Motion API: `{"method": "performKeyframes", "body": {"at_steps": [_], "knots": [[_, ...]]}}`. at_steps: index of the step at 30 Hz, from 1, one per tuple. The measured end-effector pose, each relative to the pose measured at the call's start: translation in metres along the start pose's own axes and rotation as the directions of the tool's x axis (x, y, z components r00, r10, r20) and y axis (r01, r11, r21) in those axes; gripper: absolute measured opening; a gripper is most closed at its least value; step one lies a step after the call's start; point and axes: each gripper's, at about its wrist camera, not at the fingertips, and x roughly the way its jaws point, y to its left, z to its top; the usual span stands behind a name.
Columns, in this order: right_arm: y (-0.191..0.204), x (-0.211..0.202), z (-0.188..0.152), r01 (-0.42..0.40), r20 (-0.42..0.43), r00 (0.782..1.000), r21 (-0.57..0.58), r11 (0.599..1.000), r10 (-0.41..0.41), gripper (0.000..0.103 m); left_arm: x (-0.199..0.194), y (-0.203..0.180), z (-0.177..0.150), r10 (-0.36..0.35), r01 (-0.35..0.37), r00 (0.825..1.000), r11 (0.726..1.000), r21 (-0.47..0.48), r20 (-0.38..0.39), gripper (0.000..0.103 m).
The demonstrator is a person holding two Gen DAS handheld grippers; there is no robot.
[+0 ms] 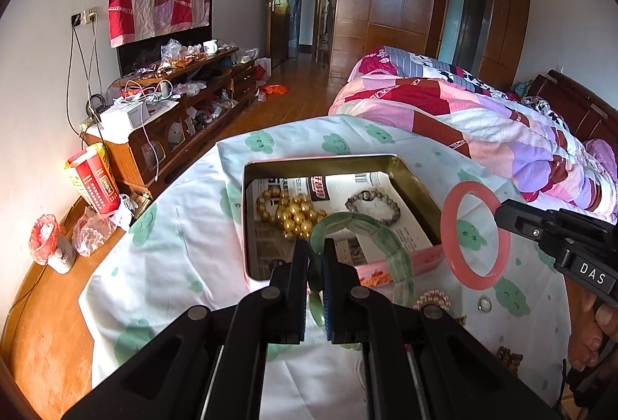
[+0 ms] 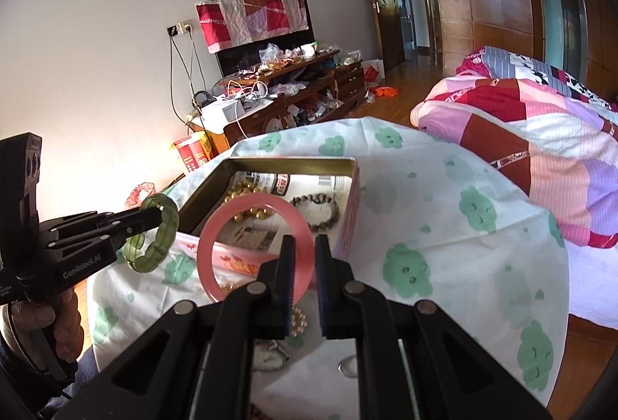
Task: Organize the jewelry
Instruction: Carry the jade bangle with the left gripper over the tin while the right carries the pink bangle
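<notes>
An open tin box [image 1: 415,184] [image 2: 349,204] lined with newspaper stands on a cloth-covered table. Inside lie gold bead bracelets [image 1: 295,213] and a dark bead bracelet [image 1: 372,205] [image 2: 318,205]. My left gripper [image 1: 316,250] [image 2: 154,217] is shut on a green jade bracelet [image 1: 370,231] [image 2: 164,232], held above the box's near edge. My right gripper [image 2: 303,252] [image 1: 502,215] is shut on a pink bangle [image 2: 231,227] [image 1: 450,227], held above the table just right of the box. A pearl bracelet [image 1: 432,300], a small ring [image 1: 484,304] [image 2: 347,368] and brown beads [image 1: 510,356] lie on the cloth nearer me.
The white cloth with green prints [image 1: 174,246] [image 2: 444,227] covers a round wooden table [image 1: 46,323]. A red carton [image 1: 94,180] and a wrapped cup [image 1: 52,246] stand at the table's left edge. A cluttered cabinet [image 1: 174,103] lines the wall; a bed with a quilt [image 1: 483,119] is to the right.
</notes>
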Motion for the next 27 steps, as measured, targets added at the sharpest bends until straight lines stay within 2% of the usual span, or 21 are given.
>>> {"method": "performKeyframes", "body": {"at_steps": [17,27], "knots": [[-0.003,0.024,0.028,0.012,-0.005,1.0,-0.029,1.0,-0.012,0.012,0.022,0.008,0.023,0.029,-0.029,1.0,0.999,0.014,0.001,0.006],[-0.004,0.035,0.032,0.018,-0.017,1.0,-0.035,0.999,-0.019,0.012,0.027,0.01,0.028,0.03,-0.03,1.0,0.999,0.015,-0.002,0.005]]}}
